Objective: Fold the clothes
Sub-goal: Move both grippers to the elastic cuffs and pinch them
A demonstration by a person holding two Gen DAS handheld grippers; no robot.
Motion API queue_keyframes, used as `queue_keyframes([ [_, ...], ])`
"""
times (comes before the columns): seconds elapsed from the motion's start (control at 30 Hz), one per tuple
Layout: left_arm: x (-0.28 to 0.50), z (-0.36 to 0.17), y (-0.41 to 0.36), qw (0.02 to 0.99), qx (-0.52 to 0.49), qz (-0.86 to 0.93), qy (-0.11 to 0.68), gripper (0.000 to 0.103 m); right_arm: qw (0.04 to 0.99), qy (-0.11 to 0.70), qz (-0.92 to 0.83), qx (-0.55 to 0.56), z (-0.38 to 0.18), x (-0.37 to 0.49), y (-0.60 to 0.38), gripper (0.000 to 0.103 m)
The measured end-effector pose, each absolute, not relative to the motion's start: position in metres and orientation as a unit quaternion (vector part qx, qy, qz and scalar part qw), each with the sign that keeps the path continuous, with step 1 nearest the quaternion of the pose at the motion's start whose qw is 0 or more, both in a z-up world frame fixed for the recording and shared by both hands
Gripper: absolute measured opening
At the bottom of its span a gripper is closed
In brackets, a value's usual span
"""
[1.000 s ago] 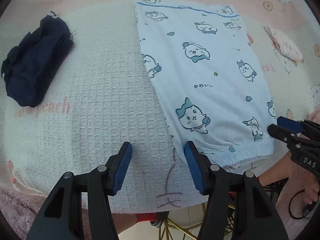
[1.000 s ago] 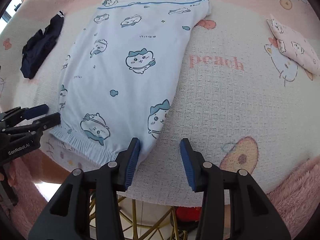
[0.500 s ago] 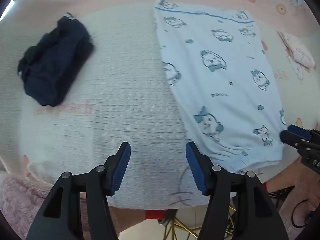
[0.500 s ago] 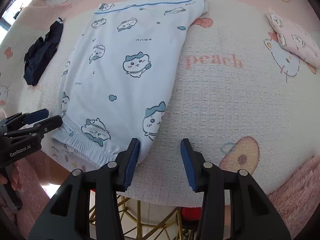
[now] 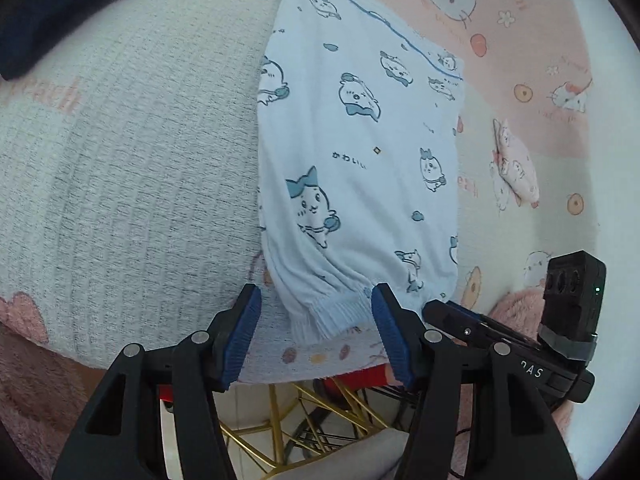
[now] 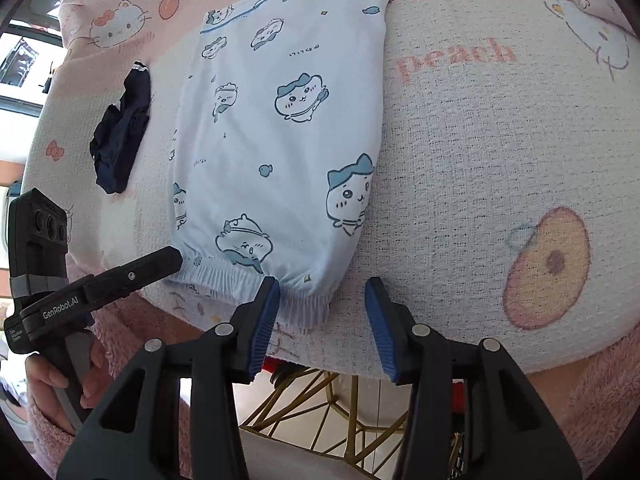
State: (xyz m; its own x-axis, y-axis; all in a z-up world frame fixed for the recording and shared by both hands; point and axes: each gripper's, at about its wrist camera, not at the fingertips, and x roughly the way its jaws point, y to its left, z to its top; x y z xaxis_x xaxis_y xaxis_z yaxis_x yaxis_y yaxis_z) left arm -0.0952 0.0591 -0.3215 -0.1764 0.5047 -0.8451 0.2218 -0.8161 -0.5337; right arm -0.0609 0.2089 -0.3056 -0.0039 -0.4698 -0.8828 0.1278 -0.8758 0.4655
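Note:
Light blue cartoon-print pants (image 5: 360, 168) lie folded lengthwise on the blanket-covered table, ribbed cuffs toward me; they also show in the right wrist view (image 6: 280, 140). My left gripper (image 5: 316, 332) is open, its fingers either side of the left cuff corner (image 5: 320, 316) at the table's near edge. My right gripper (image 6: 322, 320) is open at the right cuff corner (image 6: 308, 308), its left pad (image 6: 266, 312) against the ribbing. Each gripper shows in the other's view: the right one (image 5: 452, 312) and the left one (image 6: 160, 264).
A dark navy garment (image 6: 120, 136) lies left of the pants, also in the left wrist view (image 5: 48, 8). A small folded pink garment (image 5: 514, 168) lies to the right. The near table edge (image 6: 320, 364) drops to gold table legs (image 6: 312, 412).
Both grippers have moved in closer and lower to the cuff end of the pants. The left one swung right, so its open fingers now straddle the left cuff corner.

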Motion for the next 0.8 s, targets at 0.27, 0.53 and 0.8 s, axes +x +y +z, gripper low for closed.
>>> queue_keyframes([
  [0.27, -0.067, -0.294, 0.024, 0.097, -0.633, 0.712, -0.288, 0.060, 0.200, -0.199, -0.677, 0.680, -0.324, -0.066, 0.220, 0.043],
  [0.53, -0.048, -0.291, 0.014, 0.110, -0.637, 0.719, -0.256, 0.039, 0.219, -0.114, -0.698, 0.672, -0.320, -0.058, 0.191, 0.032],
  [0.8, -0.050, -0.288, 0.019, 0.107, -0.636, 0.729, -0.230, 0.025, 0.218, -0.048, -0.732, 0.643, -0.312, -0.047, 0.179, 0.028],
])
